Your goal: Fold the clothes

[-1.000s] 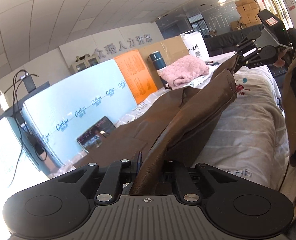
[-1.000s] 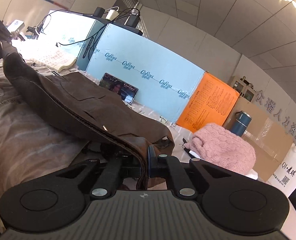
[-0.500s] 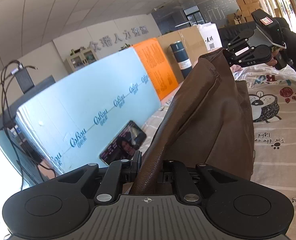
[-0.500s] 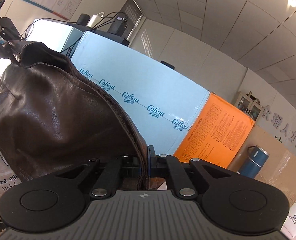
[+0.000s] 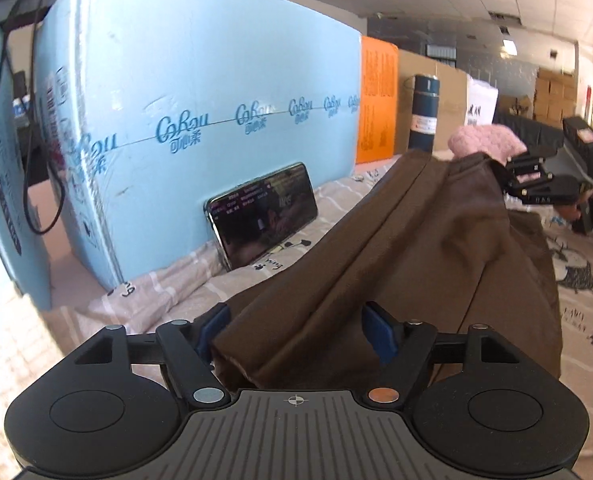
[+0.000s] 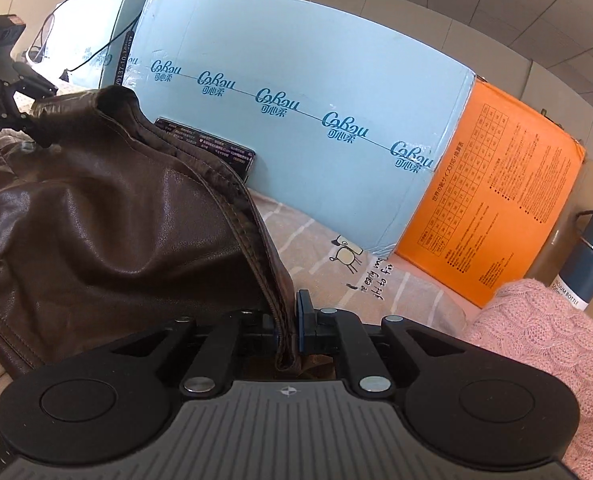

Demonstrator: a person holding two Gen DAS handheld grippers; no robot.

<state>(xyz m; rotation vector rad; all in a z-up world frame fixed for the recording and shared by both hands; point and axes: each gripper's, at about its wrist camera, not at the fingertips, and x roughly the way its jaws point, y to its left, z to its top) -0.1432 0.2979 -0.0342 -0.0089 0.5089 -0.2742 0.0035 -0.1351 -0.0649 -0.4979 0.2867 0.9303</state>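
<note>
A brown leather jacket (image 5: 428, 248) lies folded over on the printed bedsheet (image 5: 184, 284). My left gripper (image 5: 296, 336) is open, its blue pads apart on either side of the jacket's near edge. My right gripper (image 6: 288, 328) is shut on the jacket's stitched hem (image 6: 264, 256); the jacket (image 6: 96, 220) stretches away to the left. In the left wrist view the right gripper (image 5: 536, 184) shows at the jacket's far end. In the right wrist view the left gripper (image 6: 0, 88) shows at the far left.
A light blue box (image 5: 200, 112) stands along the back with a phone (image 5: 262, 214) leaning on it. An orange box (image 6: 496, 208), a dark blue flask (image 6: 588, 256) and a pink knitted garment (image 6: 536, 344) are on the right.
Both grippers have come down toward the bed with the jacket, which was held up before. My left gripper has opened and let go of the jacket edge. The right stays clamped.
</note>
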